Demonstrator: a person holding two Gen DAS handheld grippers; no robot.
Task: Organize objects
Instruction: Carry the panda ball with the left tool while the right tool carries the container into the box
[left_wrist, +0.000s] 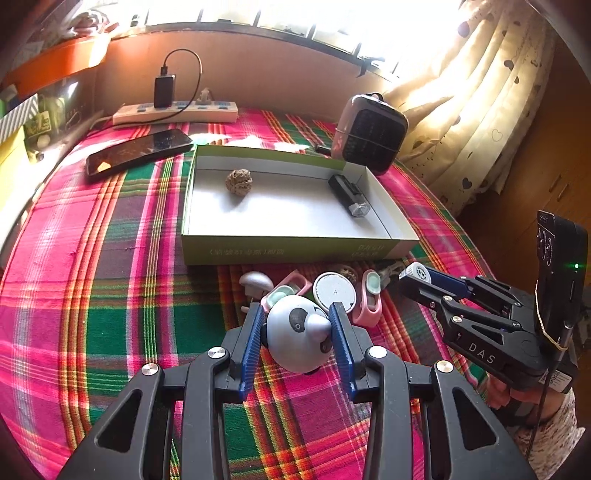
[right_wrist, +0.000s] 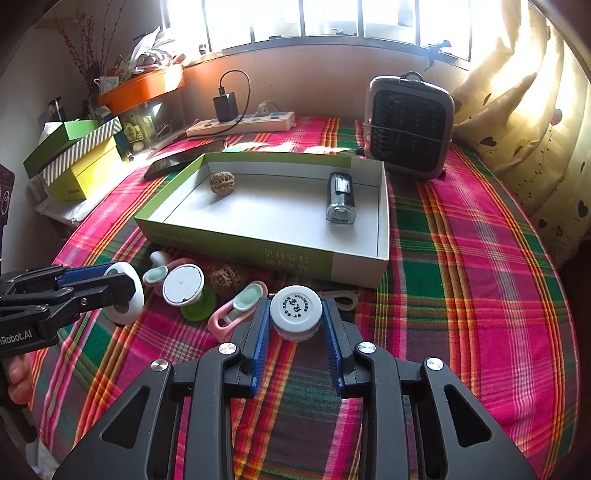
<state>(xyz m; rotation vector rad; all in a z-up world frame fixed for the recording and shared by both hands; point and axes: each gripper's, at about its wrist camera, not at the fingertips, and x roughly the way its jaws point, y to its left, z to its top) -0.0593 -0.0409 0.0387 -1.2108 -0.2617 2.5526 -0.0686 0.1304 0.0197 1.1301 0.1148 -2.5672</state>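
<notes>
- Left hand-held gripper (left_wrist: 298, 325): closed on panda toy (left_wrist: 301, 334), pads pressing its sides, near edge of plaid surface (left_wrist: 110, 295).
- Right hand-held gripper (right_wrist: 295, 321): closed on white cap (right_wrist: 296, 312), just in front of box (right_wrist: 240, 247).
- Box: already holding walnut (right_wrist: 222, 181) and black lamp (right_wrist: 340, 197).
- Toy: probably light hard plastic, smooth and round, likely to slip; best gripped across widest part.
- Cap: light, stiff, ribbed rim good for gripping.
- Loose near box: pink clips (right_wrist: 236, 310), second walnut (right_wrist: 225, 280).
</notes>
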